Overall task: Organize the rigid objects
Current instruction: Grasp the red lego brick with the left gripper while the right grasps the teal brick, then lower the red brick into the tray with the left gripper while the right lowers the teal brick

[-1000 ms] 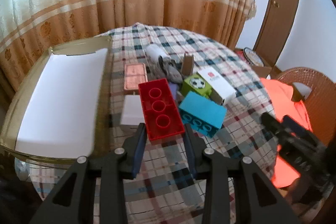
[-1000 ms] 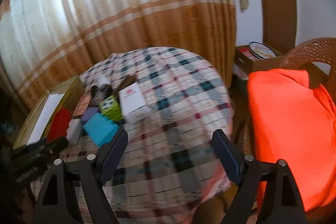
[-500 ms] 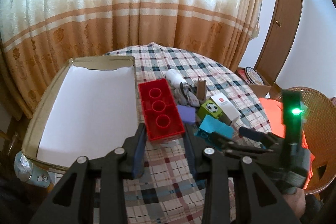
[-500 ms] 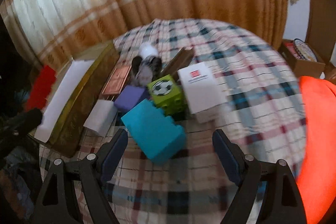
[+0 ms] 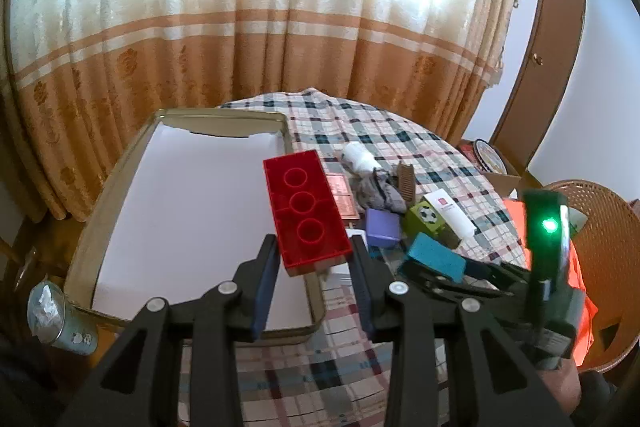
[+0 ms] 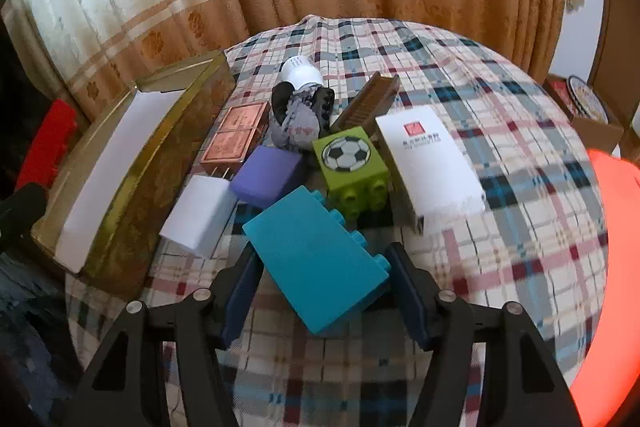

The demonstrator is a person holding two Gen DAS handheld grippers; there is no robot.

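A stiff, light red brick [image 5: 306,209] is pinched by the left gripper [image 5: 314,269]; the right gripper [image 6: 320,291] is being closed around a teal brick [image 6: 316,259], best squeezed across its flat sides.

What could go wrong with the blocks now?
1. The left gripper pinches the red block only at its near end, so it might tip or slip before it reaches the gold box.
2. The right gripper is closing around the teal block, which sits skewed between the fingers. It could twist and bump the green soccer block or the white block close by.
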